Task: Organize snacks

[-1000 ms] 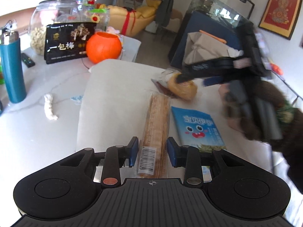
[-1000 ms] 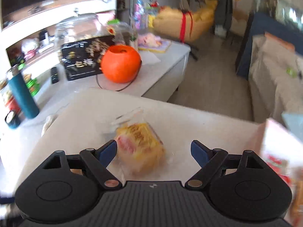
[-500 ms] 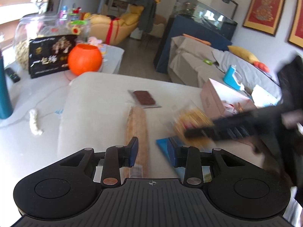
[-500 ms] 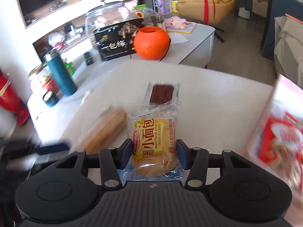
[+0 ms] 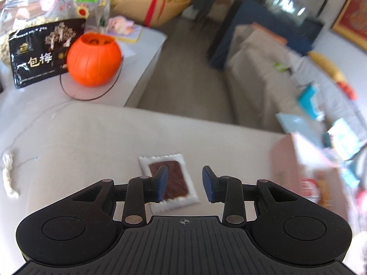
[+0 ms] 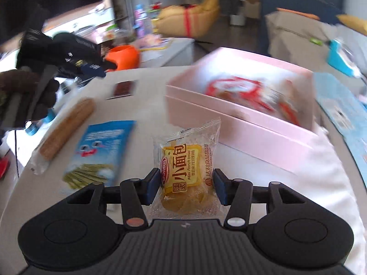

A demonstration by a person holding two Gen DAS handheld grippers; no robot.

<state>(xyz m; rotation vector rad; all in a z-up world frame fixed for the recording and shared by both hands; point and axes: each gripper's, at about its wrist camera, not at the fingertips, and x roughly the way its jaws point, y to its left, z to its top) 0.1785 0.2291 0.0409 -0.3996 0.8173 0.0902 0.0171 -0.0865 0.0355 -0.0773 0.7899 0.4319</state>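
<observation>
Right tool (image 6: 185, 186) pinching mini bread packet (image 6: 186, 174) – left tool (image 5: 184, 183) spread, empty, above jerky packet (image 5: 168, 180).

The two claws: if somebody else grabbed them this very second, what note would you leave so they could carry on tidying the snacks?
Right claw: shut on the mini French bread packet, holding it in front of the open pink box.
Left claw: open, empty, above the dark brown snack sachet lying on the white table.
Also loose on the table: the long biscuit sleeve and the blue snack bag, side by side.
Done: the box already holds at least one red-and-white packet, too blurred to name.
Left: put the bread in the box, then probably the sachet, biscuits and blue bag.
</observation>
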